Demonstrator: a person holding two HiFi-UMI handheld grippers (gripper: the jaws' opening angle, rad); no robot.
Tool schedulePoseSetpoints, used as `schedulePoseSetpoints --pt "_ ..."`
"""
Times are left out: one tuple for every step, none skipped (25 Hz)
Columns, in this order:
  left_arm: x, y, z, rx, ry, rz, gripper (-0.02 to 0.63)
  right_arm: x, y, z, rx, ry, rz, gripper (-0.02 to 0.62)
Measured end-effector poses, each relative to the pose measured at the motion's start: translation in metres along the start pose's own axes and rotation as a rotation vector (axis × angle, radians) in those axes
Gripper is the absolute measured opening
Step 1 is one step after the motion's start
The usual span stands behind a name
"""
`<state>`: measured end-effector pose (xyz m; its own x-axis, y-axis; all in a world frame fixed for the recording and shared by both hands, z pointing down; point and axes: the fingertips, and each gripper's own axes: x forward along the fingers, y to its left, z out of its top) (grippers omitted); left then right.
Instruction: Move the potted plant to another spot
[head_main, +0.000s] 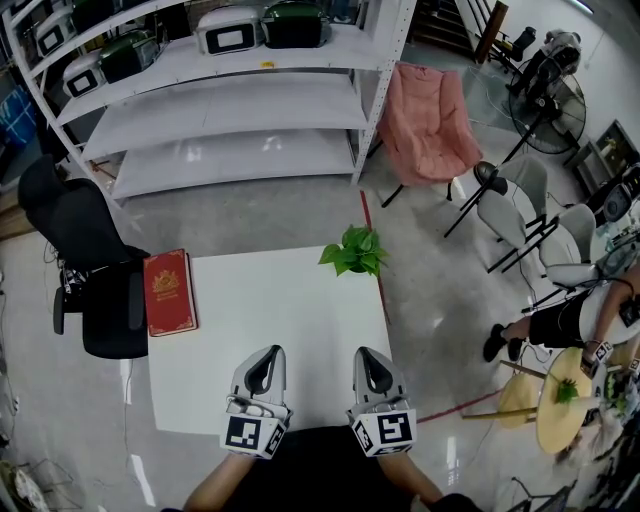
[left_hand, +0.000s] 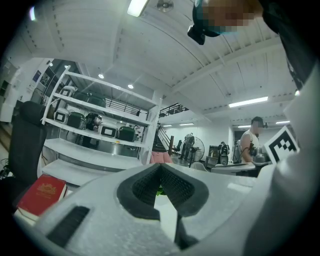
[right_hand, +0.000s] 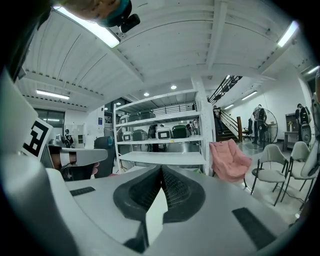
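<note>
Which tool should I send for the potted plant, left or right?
Right, probably. The potted plant stands at the far right corner of the table, nearly straight ahead of the right tool; the left tool would have to cross over. Both tools are shut and empty, so it must open first.

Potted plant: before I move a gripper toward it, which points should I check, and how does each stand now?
1. Potted plant in view at the table's far right corner: ok.
2. Surface bare between grippers and plant: ok.
3. Left gripper open for grasping: not ok, shut and empty.
4. Right gripper open: not ok, shut and empty.
5. Red book away from path, left edge: ok.
</note>
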<state>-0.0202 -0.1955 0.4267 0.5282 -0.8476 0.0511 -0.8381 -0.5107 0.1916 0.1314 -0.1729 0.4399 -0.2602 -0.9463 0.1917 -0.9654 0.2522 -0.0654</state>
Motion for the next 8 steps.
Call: schedulePoseSetpoints --pt "0.0005 0.0004 0.0000 0.000 -0.001 0.000 0.014 0.0006 0.0002 -0.0002 -0.001 0.000 0.000 0.011" --pt "0.0011 0.0009 -0.0002 -0.001 -0.001 0.000 0.014 0.0011 0.0003 -0.0005 -0.002 0.000 0.001 0.011" --pt "0.0016 0.0012 -0.0004 -0.002 -0.001 0.000 0.014 0.0016 0.0003 -0.0009 -0.003 0.000 0.001 0.011" --pt "0.0022 0.0012 -0.0007 -0.002 -0.001 0.000 0.014 0.0018 0.0001 -0.0011 -0.004 0.001 0.002 0.011" --pt "0.0028 0.0009 -0.0009 -0.002 0.000 0.000 0.014 0.0020 -0.0003 -0.0012 -0.005 0.001 0.003 0.011" --pt "0.0034 0.0005 -0.0009 -0.002 0.000 0.000 0.014 0.0020 -0.0008 -0.0013 -0.005 0.003 0.004 0.011" --pt "0.0041 0.0000 -0.0008 -0.002 0.000 0.001 0.015 0.0021 -0.0015 -0.0014 -0.006 0.004 0.005 0.011" --pt "0.0048 -0.0004 -0.0007 -0.001 0.000 0.001 0.014 0.0022 -0.0022 -0.0014 -0.007 0.006 0.005 0.011"
